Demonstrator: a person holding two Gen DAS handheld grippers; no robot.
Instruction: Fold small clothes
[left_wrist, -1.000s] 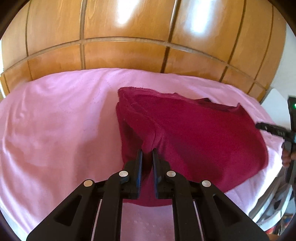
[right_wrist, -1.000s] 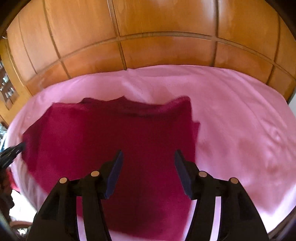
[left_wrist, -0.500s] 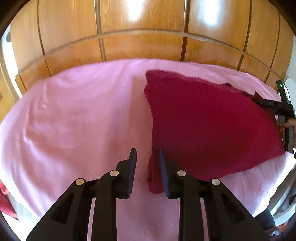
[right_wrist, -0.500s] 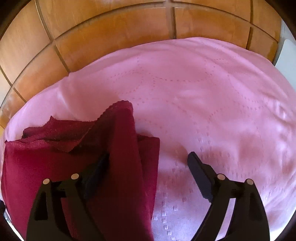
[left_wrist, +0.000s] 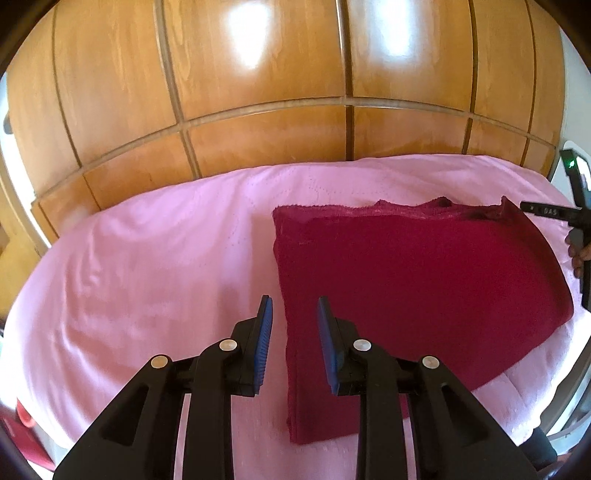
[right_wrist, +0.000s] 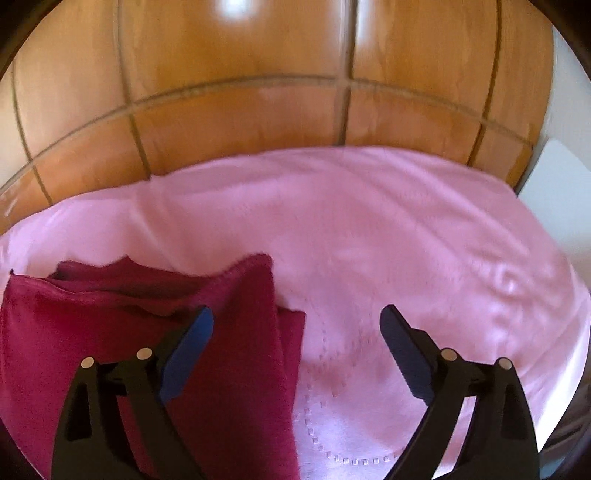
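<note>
Glossy wooden wardrobe doors (left_wrist: 266, 62) are seen behind a bed spread with a pink sheet (left_wrist: 147, 266), on which a dark red knitted garment (left_wrist: 413, 280) is laid folded and flat. In the left wrist view, the left tongs (left_wrist: 293, 317) are held slightly apart above the near left edge of the garment; that folded edge is seen in the gap between the blue pads, but no cloth is pressed by them. Beyond and to the right of these tongs, the rest of the garment is spread towards the far right corner, where a black part of the right tongs (left_wrist: 550, 212) and a few fingers of a hand (left_wrist: 578, 254) are visible at the frame's edge. In the right wrist view, the right tongs (right_wrist: 295, 325) are spread wide and are closing a little, with nothing clamped; the garment's right edge lies under the left finger, and bare sheet is seen beneath the right one.
</note>
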